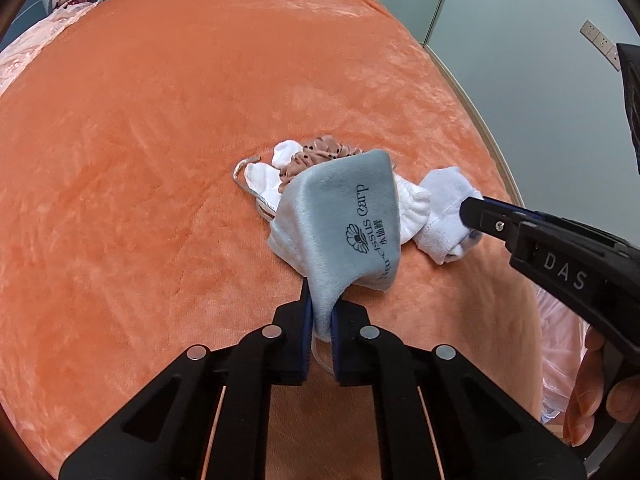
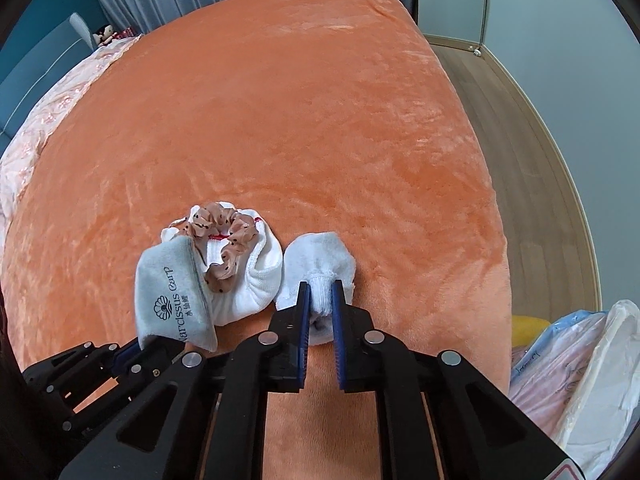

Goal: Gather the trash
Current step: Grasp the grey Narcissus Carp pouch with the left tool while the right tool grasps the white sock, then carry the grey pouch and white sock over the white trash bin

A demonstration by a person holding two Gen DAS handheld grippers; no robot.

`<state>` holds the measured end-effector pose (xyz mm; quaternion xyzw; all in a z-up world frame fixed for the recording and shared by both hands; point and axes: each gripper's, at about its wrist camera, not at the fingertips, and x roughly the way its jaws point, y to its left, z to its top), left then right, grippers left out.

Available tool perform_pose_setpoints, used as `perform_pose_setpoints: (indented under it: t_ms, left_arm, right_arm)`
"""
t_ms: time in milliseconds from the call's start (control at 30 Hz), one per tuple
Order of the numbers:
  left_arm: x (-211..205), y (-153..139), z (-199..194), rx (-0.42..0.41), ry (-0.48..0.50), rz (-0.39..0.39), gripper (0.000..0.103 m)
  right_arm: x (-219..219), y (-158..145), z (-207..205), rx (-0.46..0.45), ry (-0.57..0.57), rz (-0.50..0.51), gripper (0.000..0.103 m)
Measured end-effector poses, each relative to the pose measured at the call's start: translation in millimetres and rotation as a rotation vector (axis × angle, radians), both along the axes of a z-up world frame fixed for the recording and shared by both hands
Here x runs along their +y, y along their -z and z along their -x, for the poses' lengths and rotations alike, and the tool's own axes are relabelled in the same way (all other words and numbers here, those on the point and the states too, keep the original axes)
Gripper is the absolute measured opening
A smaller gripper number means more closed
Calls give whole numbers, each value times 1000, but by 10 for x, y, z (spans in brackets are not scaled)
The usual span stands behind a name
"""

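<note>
A small pile lies on the orange blanket (image 1: 160,120). My left gripper (image 1: 321,312) is shut on a grey "Narcissus Carp" cloth pouch (image 1: 352,216), lifted and tilted over the pile; it also shows in the right wrist view (image 2: 172,292). My right gripper (image 2: 321,296) is shut on a white rolled sock (image 2: 320,268), seen in the left wrist view (image 1: 444,208) with the right gripper (image 1: 472,216) coming from the right. Between them lie a white sock (image 2: 248,280) and a pink dotted scrunchie (image 2: 228,240).
Plastic bags (image 2: 580,368) sit at the lower right beside the bed. Wooden floor (image 2: 500,128) runs along the bed's right edge. A pink quilt (image 2: 48,128) and a doll (image 2: 105,34) lie at the far left. Curtains hang behind.
</note>
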<state>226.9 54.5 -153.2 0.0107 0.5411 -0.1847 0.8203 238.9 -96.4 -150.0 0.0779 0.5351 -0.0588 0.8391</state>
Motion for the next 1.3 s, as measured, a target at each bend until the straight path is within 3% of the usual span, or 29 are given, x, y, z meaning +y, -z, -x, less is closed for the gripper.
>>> perform_pose_setpoints:
  t_ms: [500, 1000, 1300]
  left_arm:
    - [-234, -554, 347, -57, 9, 11, 7]
    - [-1206, -1059, 1078, -126, 171, 23, 7]
    - [-1848, -1117, 1557, -123, 291, 15, 8]
  right_arm:
    - [-229, -483, 458, -44, 15, 8, 9]
    - [-1128, -1186, 1461, -60, 145, 0, 9]
    - [-1662, -1373, 2010, -47, 234, 37, 9]
